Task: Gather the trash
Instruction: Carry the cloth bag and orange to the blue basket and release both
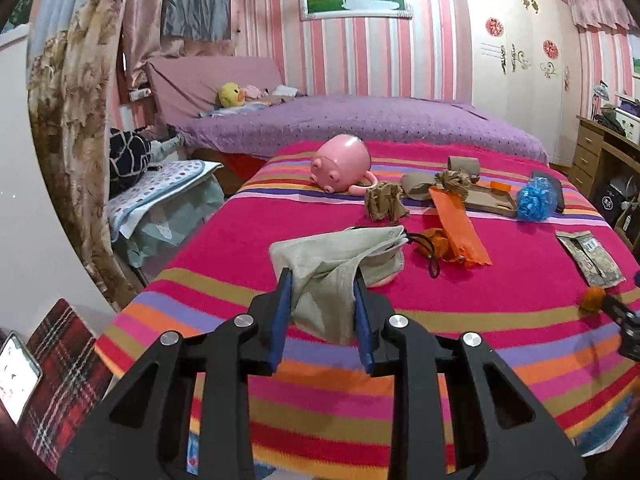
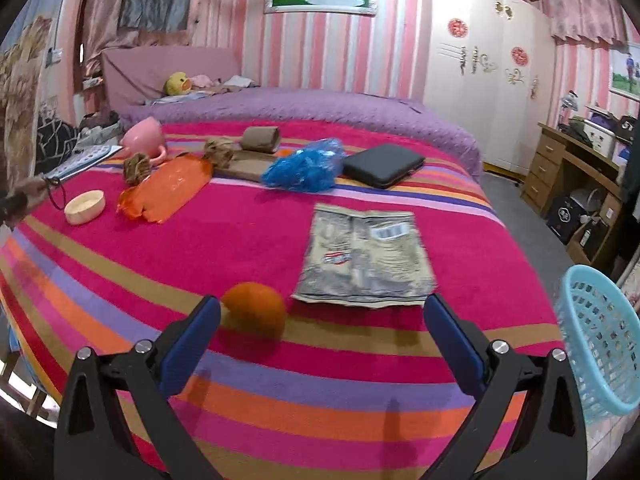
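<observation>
Two grippers reach level over the striped bed (image 2: pixel 320 360). Nearest, the left gripper (image 1: pixel 322 296) is clamped on a grey cloth pouch (image 1: pixel 336 256), lifting its edge. The right gripper (image 2: pixel 320 320) has its jaws wide apart, an orange ball (image 2: pixel 254 310) just beside its left finger. Beyond lies a flat snack wrapper (image 2: pixel 364 256); farther off, an orange wrapper (image 2: pixel 168 192) and blue crumpled plastic (image 2: pixel 306 166). A light-blue basket (image 2: pixel 600 336) stands off the bed's right.
</observation>
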The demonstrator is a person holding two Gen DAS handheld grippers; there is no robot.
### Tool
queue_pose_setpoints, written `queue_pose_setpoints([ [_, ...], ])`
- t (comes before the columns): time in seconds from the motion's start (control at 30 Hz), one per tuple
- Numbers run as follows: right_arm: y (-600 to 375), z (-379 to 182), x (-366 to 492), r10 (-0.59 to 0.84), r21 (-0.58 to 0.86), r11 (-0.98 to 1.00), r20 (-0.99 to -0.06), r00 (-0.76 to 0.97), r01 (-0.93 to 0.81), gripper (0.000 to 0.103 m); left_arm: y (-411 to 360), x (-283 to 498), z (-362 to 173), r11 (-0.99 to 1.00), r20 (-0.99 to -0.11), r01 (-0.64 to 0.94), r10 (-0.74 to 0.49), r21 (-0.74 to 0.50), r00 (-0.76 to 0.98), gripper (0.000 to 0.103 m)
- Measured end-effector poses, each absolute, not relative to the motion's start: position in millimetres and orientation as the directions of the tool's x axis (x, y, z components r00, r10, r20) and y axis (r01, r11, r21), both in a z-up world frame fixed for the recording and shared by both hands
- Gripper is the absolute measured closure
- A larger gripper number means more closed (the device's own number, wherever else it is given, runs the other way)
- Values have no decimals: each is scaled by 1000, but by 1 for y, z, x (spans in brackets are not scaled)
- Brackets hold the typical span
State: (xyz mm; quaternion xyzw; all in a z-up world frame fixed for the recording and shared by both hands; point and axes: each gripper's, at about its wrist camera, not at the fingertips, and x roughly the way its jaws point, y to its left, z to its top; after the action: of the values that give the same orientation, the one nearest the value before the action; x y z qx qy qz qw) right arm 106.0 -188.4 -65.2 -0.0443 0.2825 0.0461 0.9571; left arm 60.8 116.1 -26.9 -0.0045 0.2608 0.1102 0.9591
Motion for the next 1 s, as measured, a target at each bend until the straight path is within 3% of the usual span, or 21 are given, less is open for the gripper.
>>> queue_pose_setpoints([
  [0.07, -183, -65, 107, 86, -49, 990, -542, 836, -134, 9, 114, 52, -33, 977, -511, -211, 199, 34, 836, 76],
  [0.23, -174, -74, 117, 133, -18, 984, -582, 803, -176, 34, 105, 60, -46, 979, -537, -194, 197, 63, 821, 76],
  [0.33, -172, -79, 120, 149, -15, 980, -601, 785, -198, 52, 106, 63, -48, 979, -546, -195, 196, 60, 815, 76],
  [0.4, -171, -80, 121, 176, 3, 975, -608, 774, -220, 70, 104, 63, -47, 979, -542, -195, 196, 60, 817, 76],
  [0.7, -192, -53, 103, 219, 25, 970, -530, 820, -242, 73, 86, 65, -42, 985, -531, -170, 163, 37, 831, 76],
  [1.0, -273, -18, 106, 117, 5, 991, -492, 863, -132, 73, 23, 89, -26, 996, -527, -88, 86, 22, 846, 76],
])
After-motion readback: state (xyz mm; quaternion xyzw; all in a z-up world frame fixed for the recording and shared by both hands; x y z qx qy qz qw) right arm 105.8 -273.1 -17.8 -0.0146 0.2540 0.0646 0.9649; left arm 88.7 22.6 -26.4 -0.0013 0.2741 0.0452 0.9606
